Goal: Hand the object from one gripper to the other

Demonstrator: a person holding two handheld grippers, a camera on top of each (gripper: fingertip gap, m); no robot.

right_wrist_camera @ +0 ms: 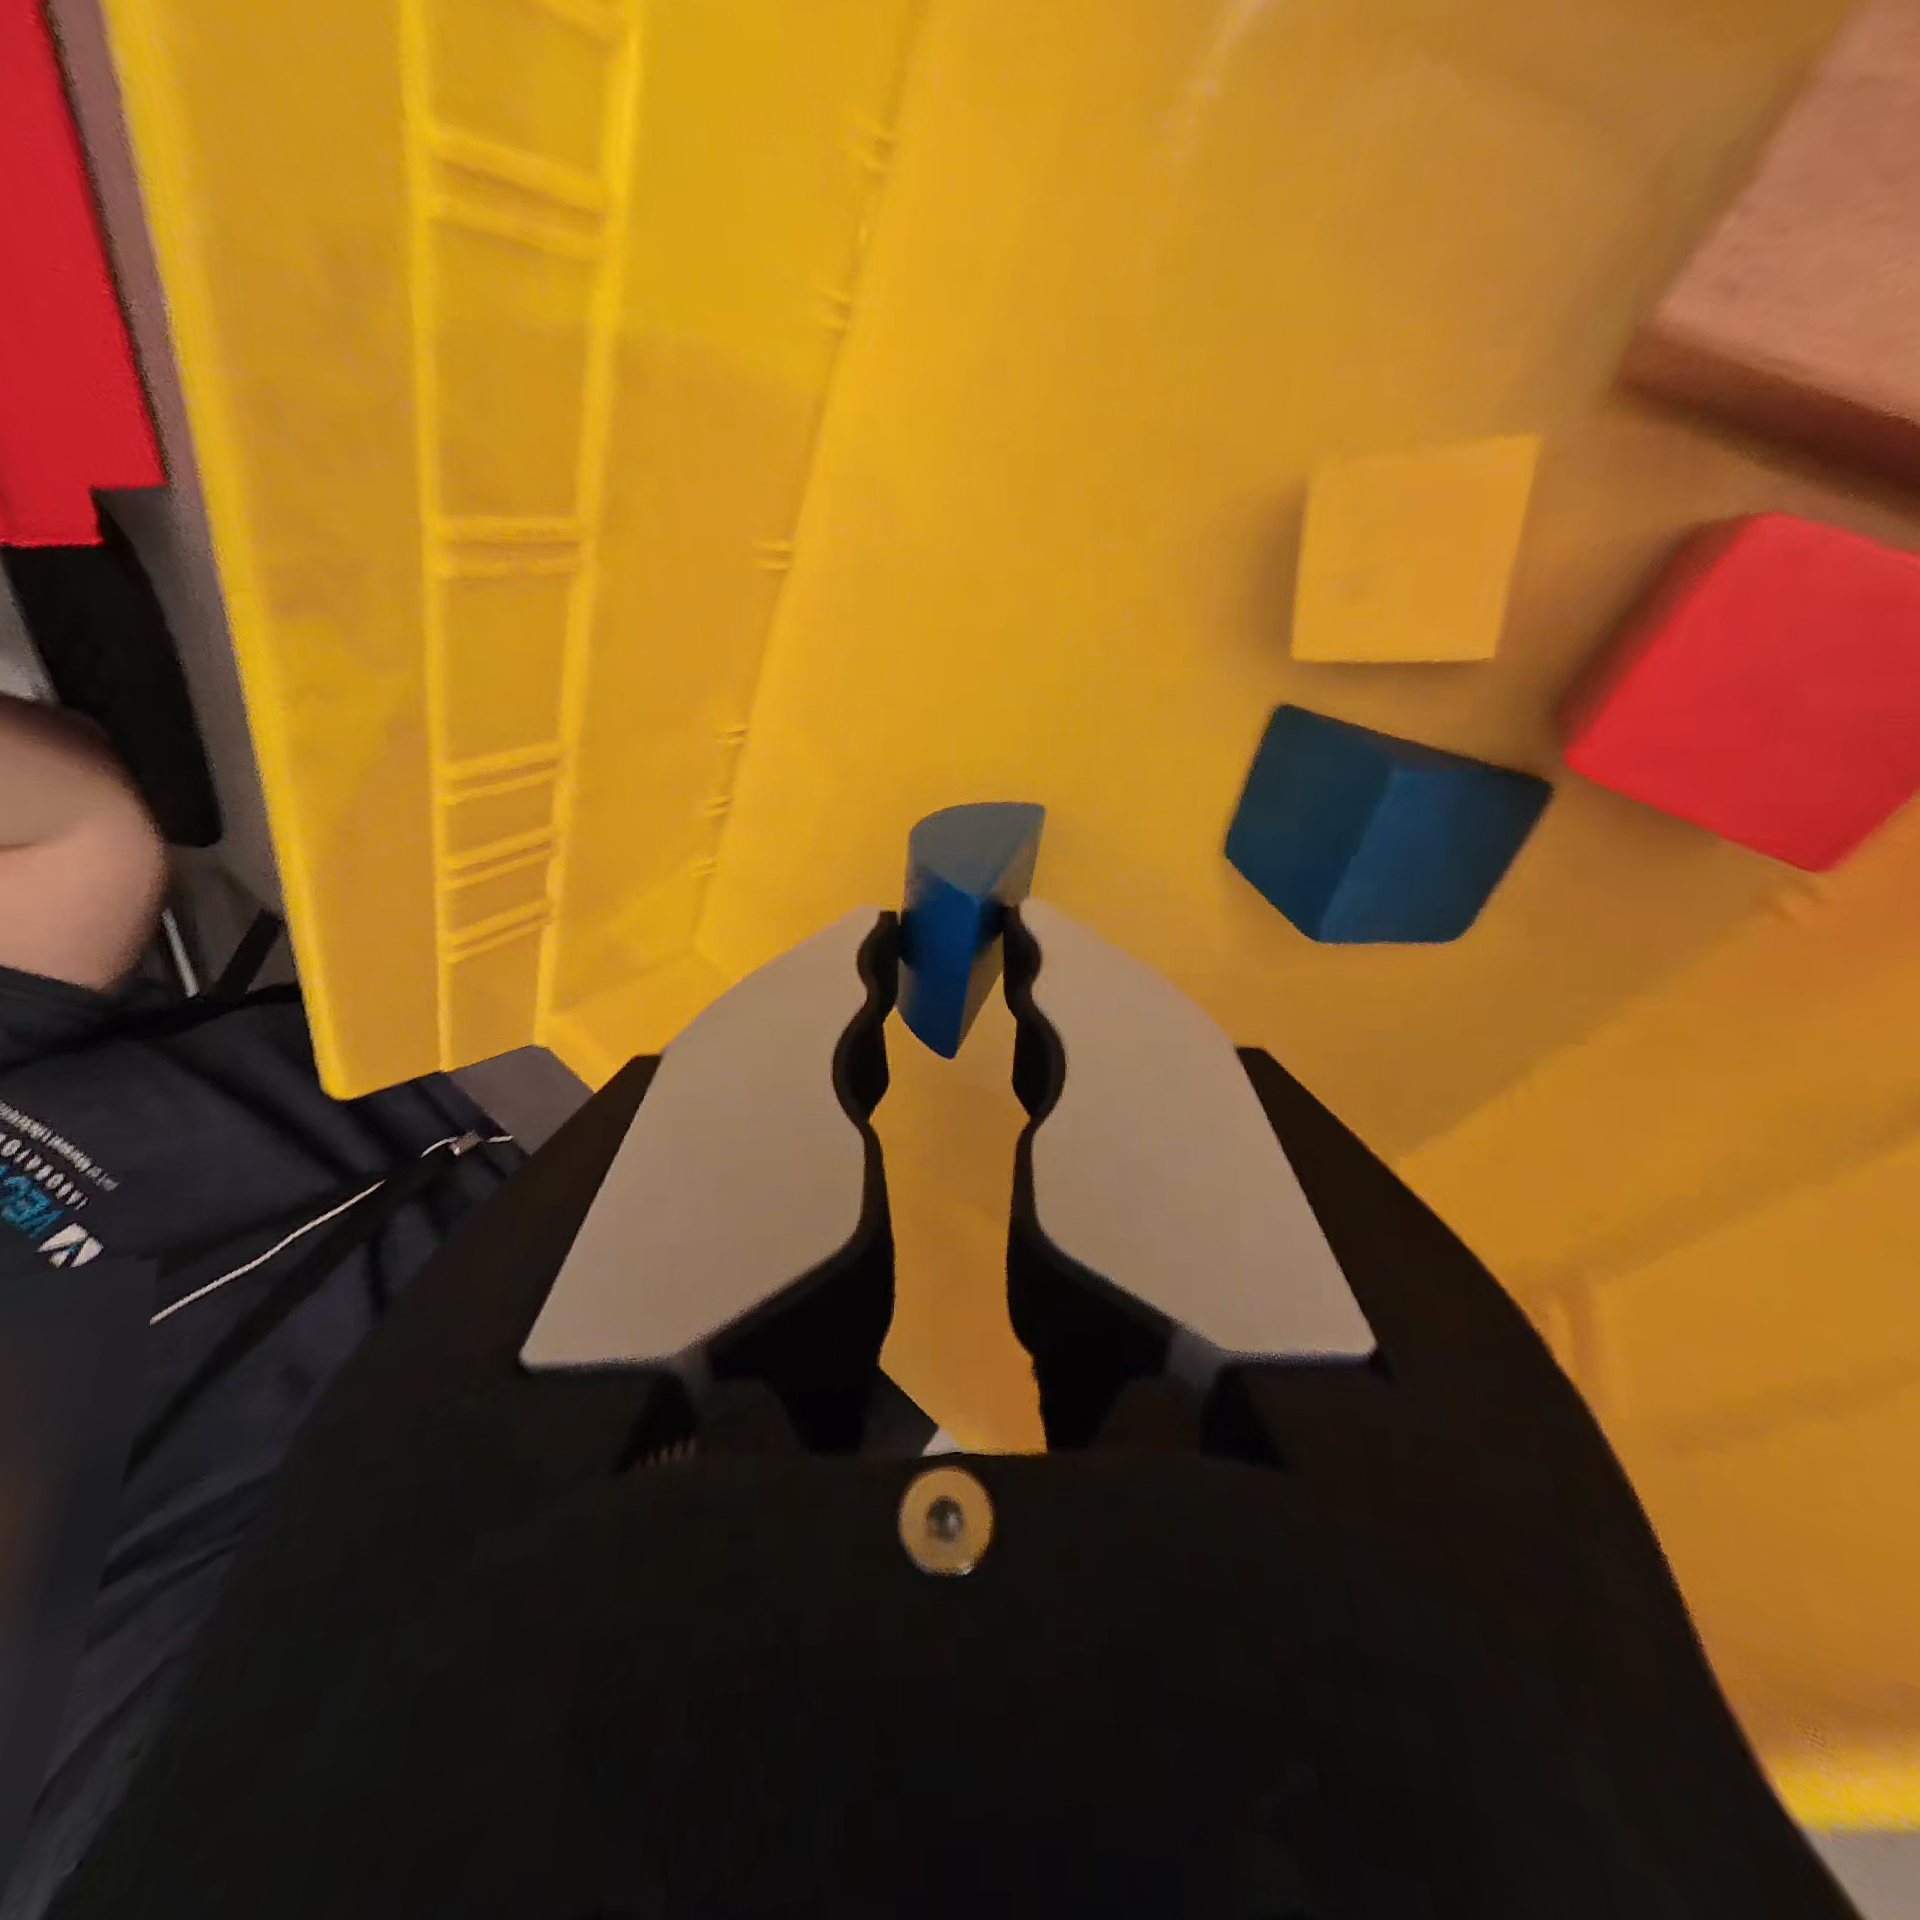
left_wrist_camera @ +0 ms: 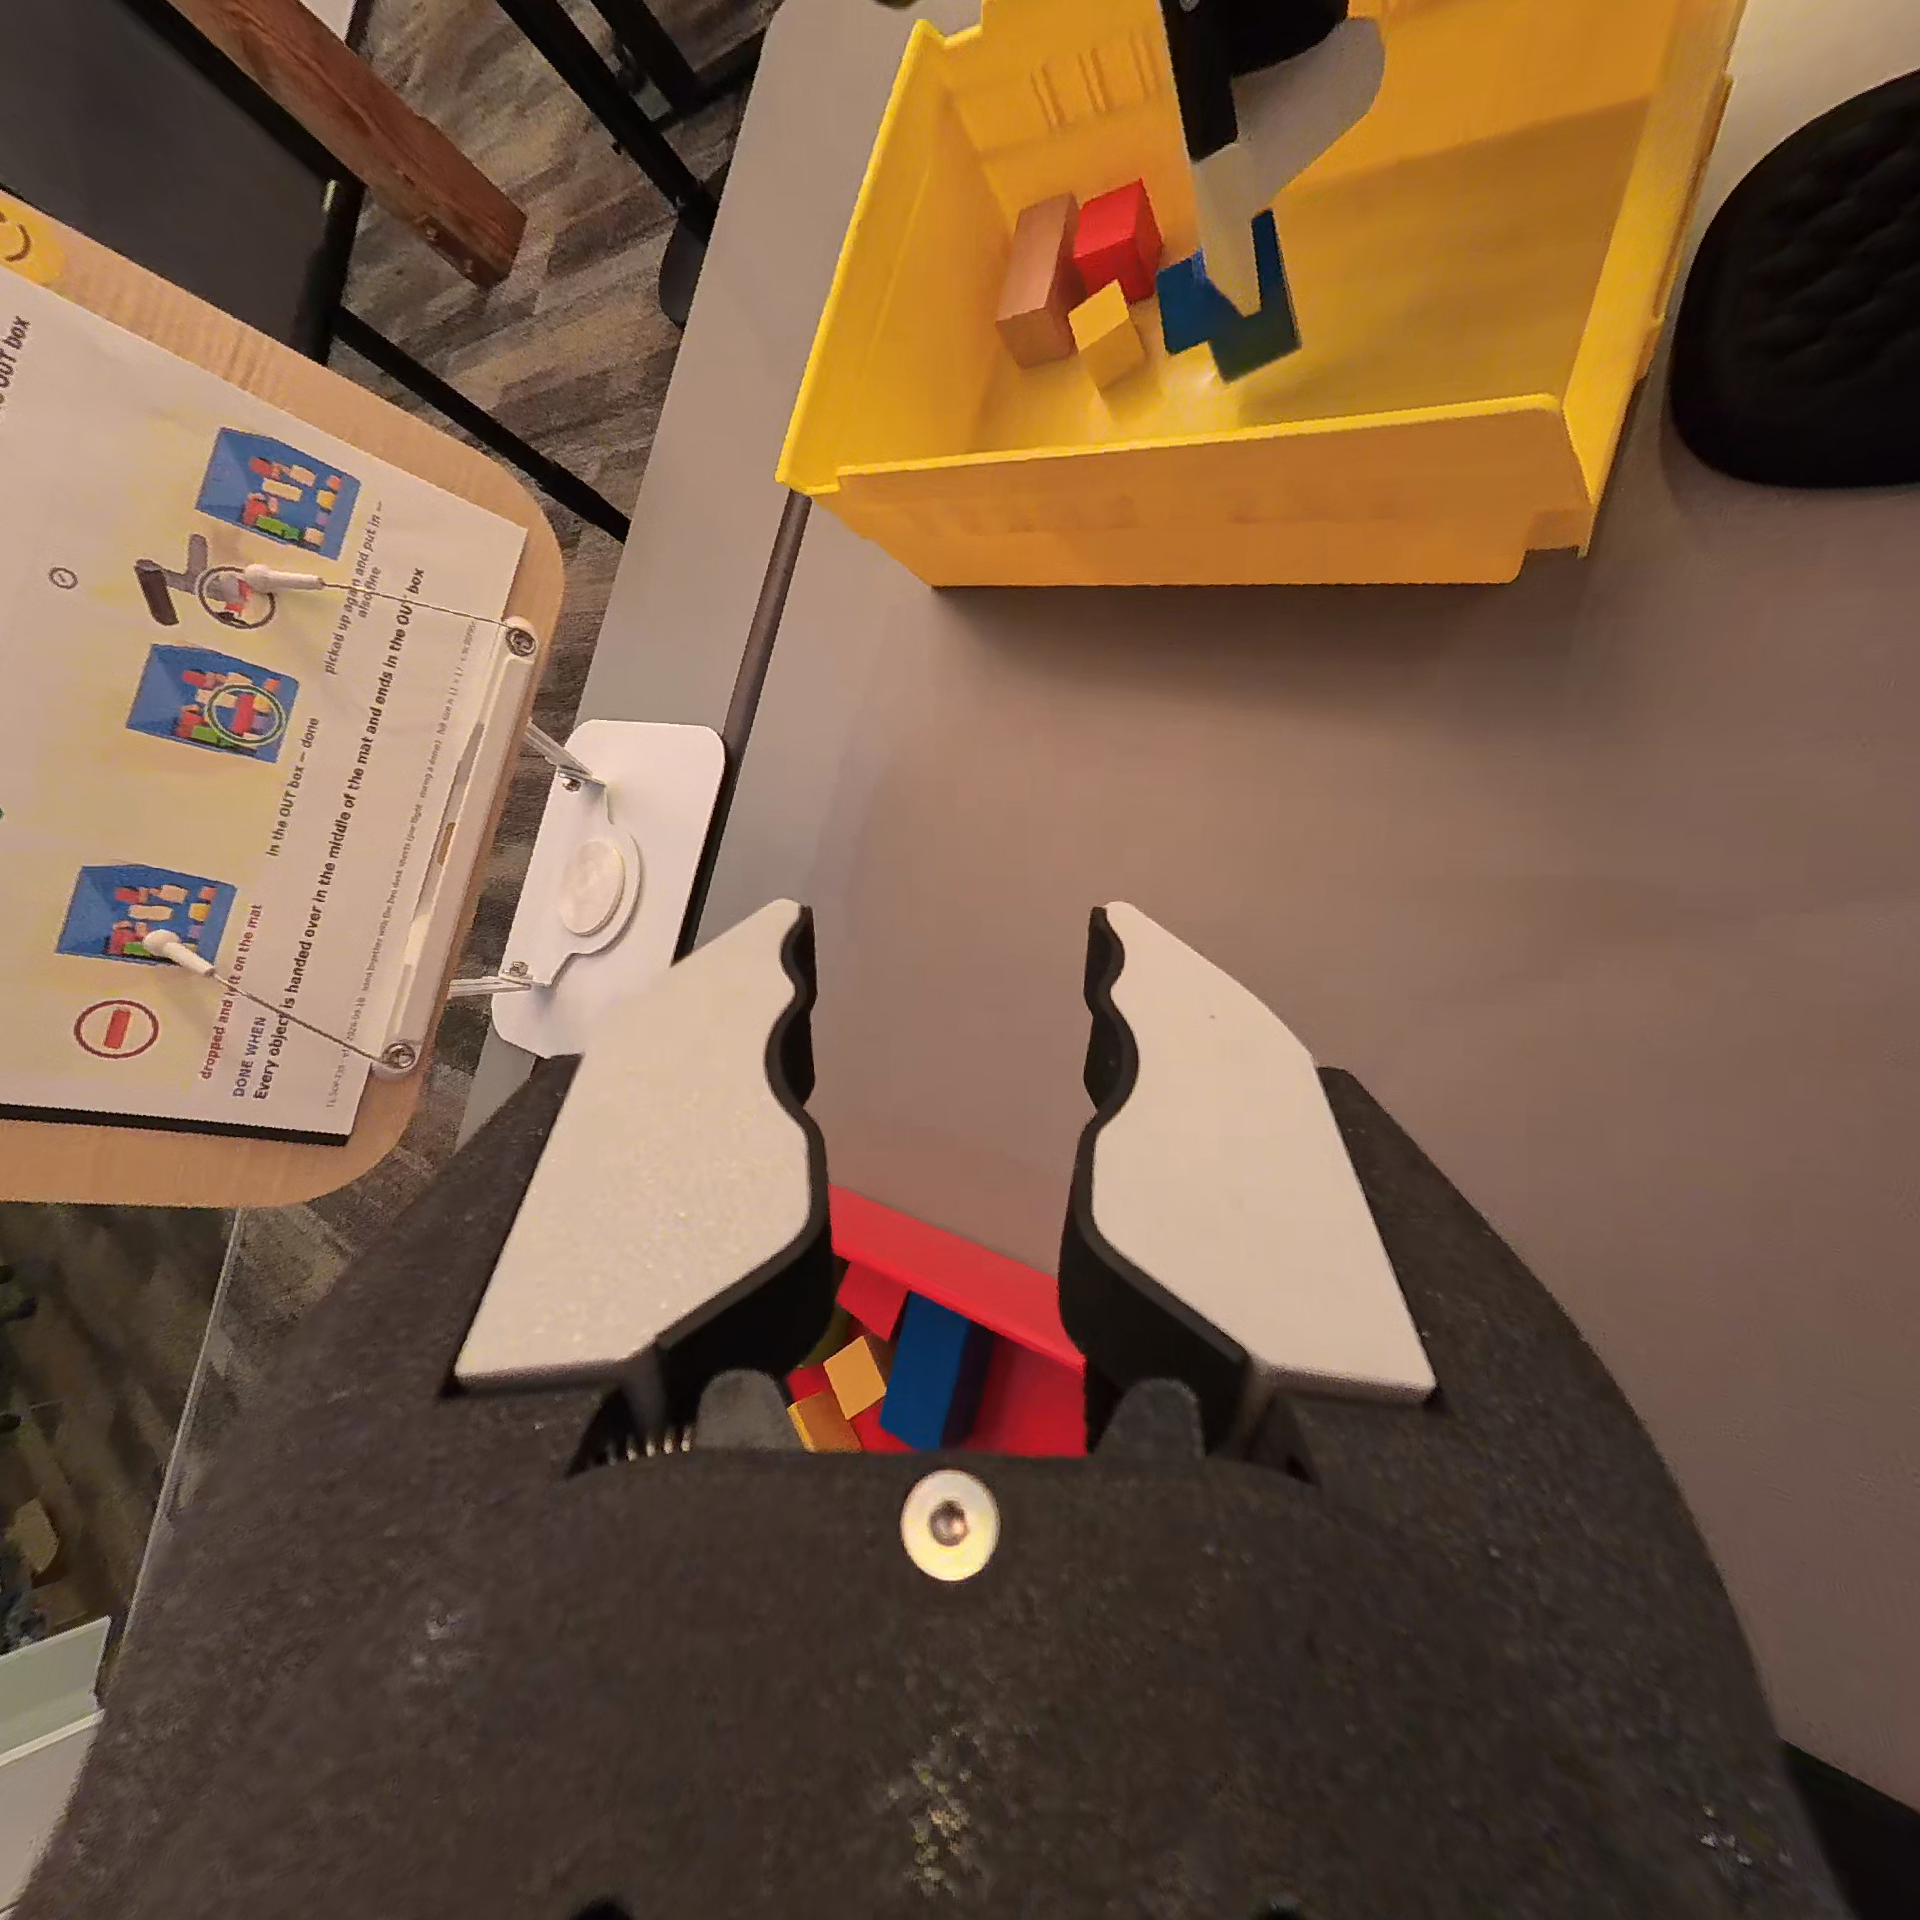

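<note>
One blue wedge (right_wrist_camera: 961,925), tip toward camera

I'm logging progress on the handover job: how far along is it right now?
Done: four blocks lie in the yellow bin, among them a red block. In hand: the right gripper is shut on a blue block and holds it over the bin. The left gripper is open and holds nothing. Left: more blocks wait in the red box under the left gripper.

Surface: grey table (left_wrist_camera: 1351,831).
On it: yellow bin (left_wrist_camera: 1195,509) at 12 o'clock; red bin (left_wrist_camera: 966,1278) at 6 o'clock.
</note>
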